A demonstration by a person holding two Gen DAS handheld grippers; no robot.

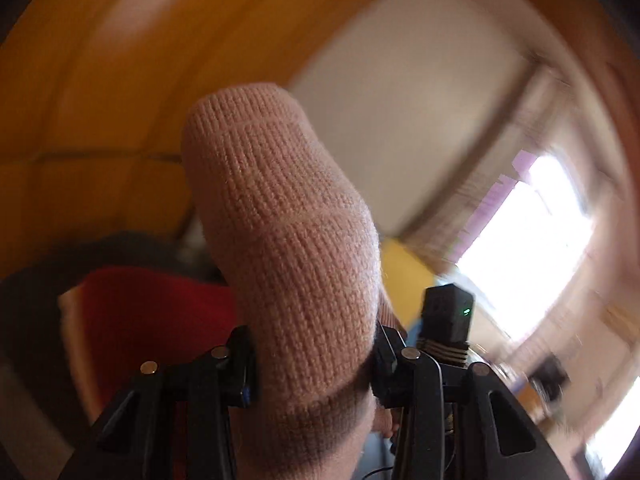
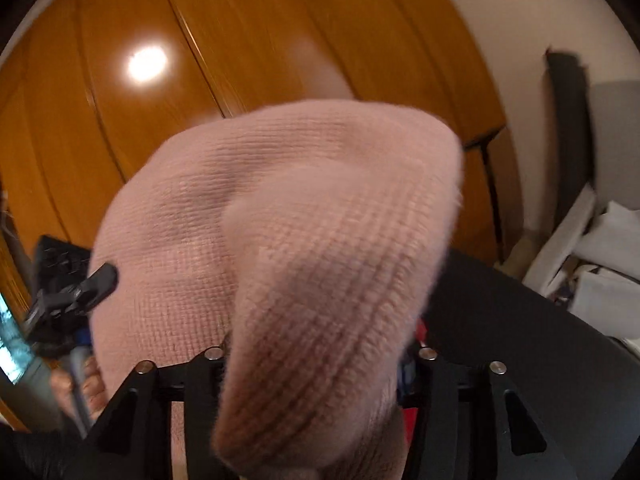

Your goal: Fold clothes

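Note:
A pink knit garment (image 1: 288, 240) bulges up in a thick roll between my left gripper's (image 1: 314, 360) fingers, which are shut on it. In the right wrist view the same pink knit garment (image 2: 304, 220) fills the gap of my right gripper (image 2: 316, 360), which is shut on a bunched fold. From there the cloth spreads left towards the left gripper (image 2: 76, 288), held by a hand (image 2: 90, 384) at the frame's left edge. Both fingertip pairs are mostly buried in the knit. The pictures are blurred by motion.
Orange wooden wardrobe doors (image 2: 240, 40) fill the background. A red cloth (image 1: 152, 320) lies below left on a dark surface. A bright window (image 1: 528, 240) is at the right. A black curved surface (image 2: 520, 340) and white boxes (image 2: 600, 260) sit at the right.

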